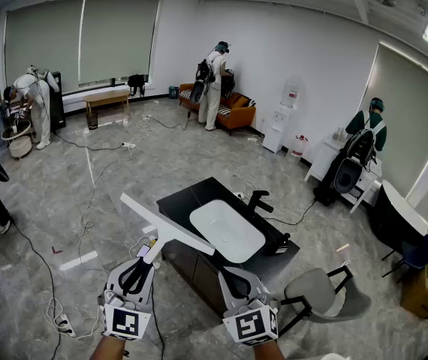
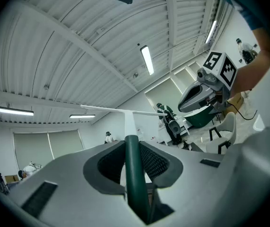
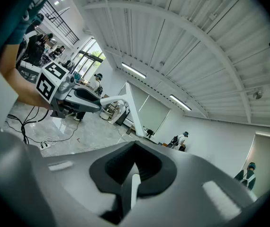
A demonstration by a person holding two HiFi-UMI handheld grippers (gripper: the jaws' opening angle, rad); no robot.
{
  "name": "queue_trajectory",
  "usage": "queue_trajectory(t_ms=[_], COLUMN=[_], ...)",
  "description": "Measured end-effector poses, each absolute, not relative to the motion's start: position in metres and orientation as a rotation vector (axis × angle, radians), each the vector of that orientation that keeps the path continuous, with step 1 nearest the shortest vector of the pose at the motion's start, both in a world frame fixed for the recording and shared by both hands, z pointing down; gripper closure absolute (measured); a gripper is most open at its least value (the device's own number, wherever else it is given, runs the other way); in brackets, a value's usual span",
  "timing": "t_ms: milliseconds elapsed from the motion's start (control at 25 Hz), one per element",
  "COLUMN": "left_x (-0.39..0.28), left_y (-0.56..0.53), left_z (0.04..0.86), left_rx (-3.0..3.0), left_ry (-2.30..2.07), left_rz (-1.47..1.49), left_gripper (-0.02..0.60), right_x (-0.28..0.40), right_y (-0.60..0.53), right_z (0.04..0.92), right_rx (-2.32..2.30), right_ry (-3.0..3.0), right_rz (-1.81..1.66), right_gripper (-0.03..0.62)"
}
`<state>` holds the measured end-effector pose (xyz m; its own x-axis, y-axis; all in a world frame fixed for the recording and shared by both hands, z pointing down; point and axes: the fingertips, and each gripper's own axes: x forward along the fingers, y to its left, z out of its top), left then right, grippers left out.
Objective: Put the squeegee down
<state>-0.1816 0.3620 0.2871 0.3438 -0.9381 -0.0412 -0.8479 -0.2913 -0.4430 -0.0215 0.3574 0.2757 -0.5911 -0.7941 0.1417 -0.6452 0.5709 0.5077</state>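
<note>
**PUT-DOWN: APPROACH STAGE**

Note the left gripper (image 1: pixel 143 261) clamped tight on the white handle of the squeegee (image 1: pixel 166 223), blade raised in the air, apparently over the near corner of the black counter (image 1: pixel 180 199). Read the right gripper (image 1: pixel 233 282) as closed on nothing, just beside. Judge the step as carry, with release not yet made. Lower onto bare counter top, then part the jaws. Keep clear of the white basin (image 1: pixel 203 210) and faucet (image 1: pixel 259 201). Mind the grey chair (image 1: pixel 319 291) and floor cables (image 1: pixel 52 280). Disregard the people (image 1: pixel 215 81) along the far walls.
</note>
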Motion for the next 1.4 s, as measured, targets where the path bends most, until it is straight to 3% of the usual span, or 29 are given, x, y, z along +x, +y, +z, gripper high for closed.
queue_trajectory(t_ms=[1400], left_x=[-0.189], left_y=[0.324], left_z=[0.309], left_rx=[-2.264], left_ry=[1.588], left_rz=[-0.31], left_gripper=[0.488], right_x=[-0.018], right_y=[0.318], right_z=[0.292], right_rx=[1.189], right_ry=[-2.455], right_rz=[-0.593], right_gripper=[0.585])
